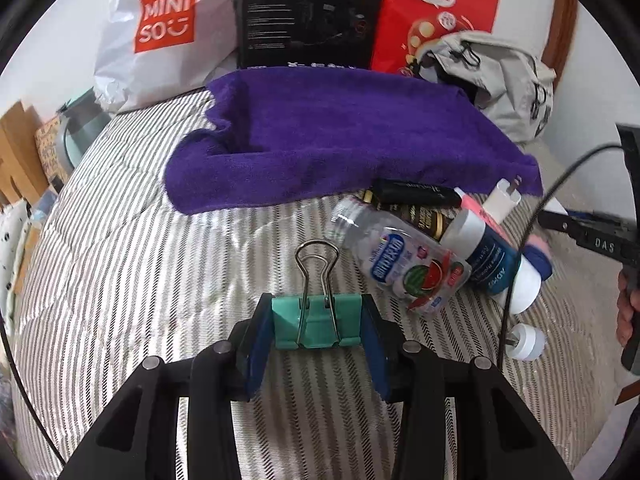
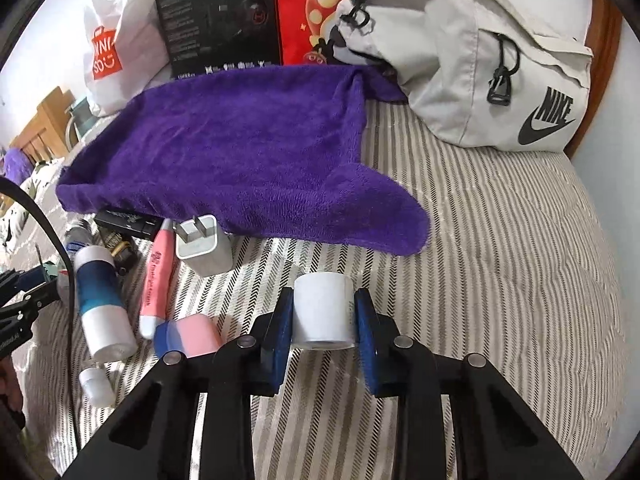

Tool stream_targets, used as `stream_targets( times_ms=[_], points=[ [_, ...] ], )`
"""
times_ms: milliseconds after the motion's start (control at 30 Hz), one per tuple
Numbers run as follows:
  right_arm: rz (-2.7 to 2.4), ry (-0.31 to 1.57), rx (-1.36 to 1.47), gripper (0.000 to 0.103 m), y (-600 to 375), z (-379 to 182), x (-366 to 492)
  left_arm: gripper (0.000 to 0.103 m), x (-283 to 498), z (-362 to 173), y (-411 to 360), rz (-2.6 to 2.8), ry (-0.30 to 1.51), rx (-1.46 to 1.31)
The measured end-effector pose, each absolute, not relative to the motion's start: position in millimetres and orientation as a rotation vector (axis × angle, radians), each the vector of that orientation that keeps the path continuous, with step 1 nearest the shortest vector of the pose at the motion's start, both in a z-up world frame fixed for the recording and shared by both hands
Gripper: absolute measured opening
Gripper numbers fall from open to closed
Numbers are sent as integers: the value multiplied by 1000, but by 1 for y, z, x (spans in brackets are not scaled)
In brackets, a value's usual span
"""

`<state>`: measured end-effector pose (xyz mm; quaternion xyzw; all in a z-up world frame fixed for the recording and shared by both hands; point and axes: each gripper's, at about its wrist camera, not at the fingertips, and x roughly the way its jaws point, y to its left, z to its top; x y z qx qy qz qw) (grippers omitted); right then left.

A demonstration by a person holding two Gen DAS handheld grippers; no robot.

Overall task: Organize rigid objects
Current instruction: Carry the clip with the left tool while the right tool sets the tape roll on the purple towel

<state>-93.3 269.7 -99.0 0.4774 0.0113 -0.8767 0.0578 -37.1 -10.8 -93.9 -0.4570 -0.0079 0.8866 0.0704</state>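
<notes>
While the left gripper (image 1: 316,326) squeezes the green clip (image 1: 316,322) and the right gripper (image 2: 322,320) hugs the white tub (image 2: 323,316), both low above the bed, carry them gently toward the purple towel (image 2: 240,152) at twelve o'clock, holding tight.

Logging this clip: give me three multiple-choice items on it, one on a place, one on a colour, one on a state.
1. Where is the charger?
A. On the backpack
B. On the bed by the towel's edge
C. In the white bag

2. What colour is the binder clip?
A. Teal
B. Red
C. Yellow

3. What is the right hand-held gripper doing?
A. Open, empty
B. Shut on the towel
C. Shut on a white jar

Answers: 1 B, it lies on the striped cover beside the purple towel. 2 A, its body is teal between the left hand-held gripper pads. 3 C, both pads press the jar's sides.
</notes>
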Motion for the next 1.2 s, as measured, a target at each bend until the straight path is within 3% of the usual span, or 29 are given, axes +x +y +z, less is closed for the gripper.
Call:
stream_targets(
  times_ms=[667,1200],
  points=[
    [-2575,-25,1327,30,244,-53,-100,40,-70,-36,-19,2701,-7,-1264],
    [-2529,-22,1255,30,224,-31,-199,40,-152,-13,-19,2737,-26,-1273]
  ],
)
